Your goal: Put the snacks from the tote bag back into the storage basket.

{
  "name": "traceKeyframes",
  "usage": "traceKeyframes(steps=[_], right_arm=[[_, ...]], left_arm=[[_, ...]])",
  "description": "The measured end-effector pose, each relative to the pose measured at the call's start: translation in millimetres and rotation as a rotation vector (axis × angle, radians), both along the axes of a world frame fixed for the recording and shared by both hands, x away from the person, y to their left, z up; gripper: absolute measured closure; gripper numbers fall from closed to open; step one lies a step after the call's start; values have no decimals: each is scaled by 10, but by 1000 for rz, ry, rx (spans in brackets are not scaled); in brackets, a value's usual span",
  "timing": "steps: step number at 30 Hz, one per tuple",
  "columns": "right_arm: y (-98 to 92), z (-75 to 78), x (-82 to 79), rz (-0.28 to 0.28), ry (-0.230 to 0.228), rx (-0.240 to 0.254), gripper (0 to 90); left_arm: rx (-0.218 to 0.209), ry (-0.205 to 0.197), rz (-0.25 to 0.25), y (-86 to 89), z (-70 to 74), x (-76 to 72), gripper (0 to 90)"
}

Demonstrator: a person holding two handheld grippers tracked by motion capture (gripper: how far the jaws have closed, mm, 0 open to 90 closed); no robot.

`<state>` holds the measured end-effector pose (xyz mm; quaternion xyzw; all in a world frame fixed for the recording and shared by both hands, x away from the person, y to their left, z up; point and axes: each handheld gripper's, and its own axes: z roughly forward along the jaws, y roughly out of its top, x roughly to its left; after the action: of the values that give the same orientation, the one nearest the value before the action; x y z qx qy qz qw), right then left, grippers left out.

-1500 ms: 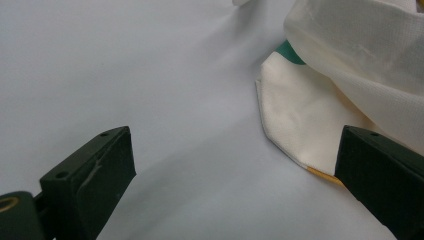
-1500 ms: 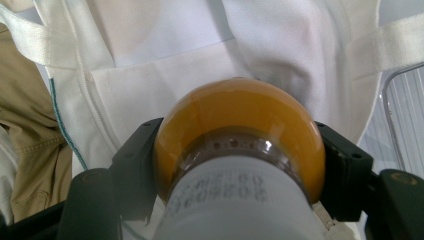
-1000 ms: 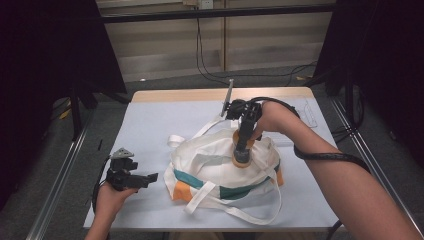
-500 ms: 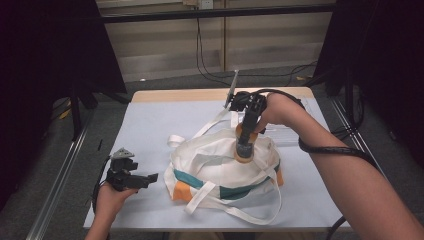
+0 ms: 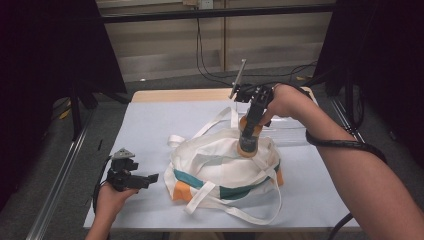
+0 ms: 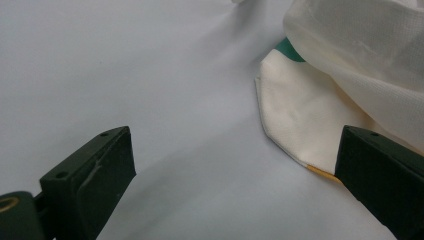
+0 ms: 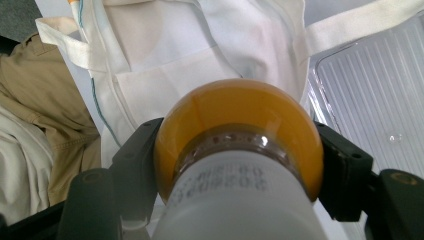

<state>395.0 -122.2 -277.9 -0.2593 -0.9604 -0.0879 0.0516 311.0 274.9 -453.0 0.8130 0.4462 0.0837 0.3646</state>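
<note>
Our right claw (image 5: 248, 131) pinches the orange bottle (image 5: 247, 141) by its top, just over the white bag (image 5: 220, 167) on the worktop (image 5: 150, 125), so it hangs straight, while our left claw (image 5: 150, 177) waits spread wide beside the bag.

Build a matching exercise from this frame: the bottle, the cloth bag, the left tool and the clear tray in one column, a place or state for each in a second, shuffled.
Things:
1. bottle
2. cloth bag
3. left tool
4. clear tray

Places or states:
A. jaws apart, nothing between them, near the bag's corner
B. lies crumpled on the white table cover, straps spread out
C. gripped by the right tool, held over the bag
D. ribbed, lying beside the bag

Pairs: 1-C, 2-B, 3-A, 4-D
</note>
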Motion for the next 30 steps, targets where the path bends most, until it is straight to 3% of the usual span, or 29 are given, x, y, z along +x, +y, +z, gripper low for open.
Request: traceKeyframes(steps=[11,30], right_arm=[[-50,142,61,-13,-16,-13,302],[-139,215,231,-51,-31,-12,302]], left_arm=[[13,-3,-8,4,-6,2,25],[10,4,-2,-8,-19,10,26]])
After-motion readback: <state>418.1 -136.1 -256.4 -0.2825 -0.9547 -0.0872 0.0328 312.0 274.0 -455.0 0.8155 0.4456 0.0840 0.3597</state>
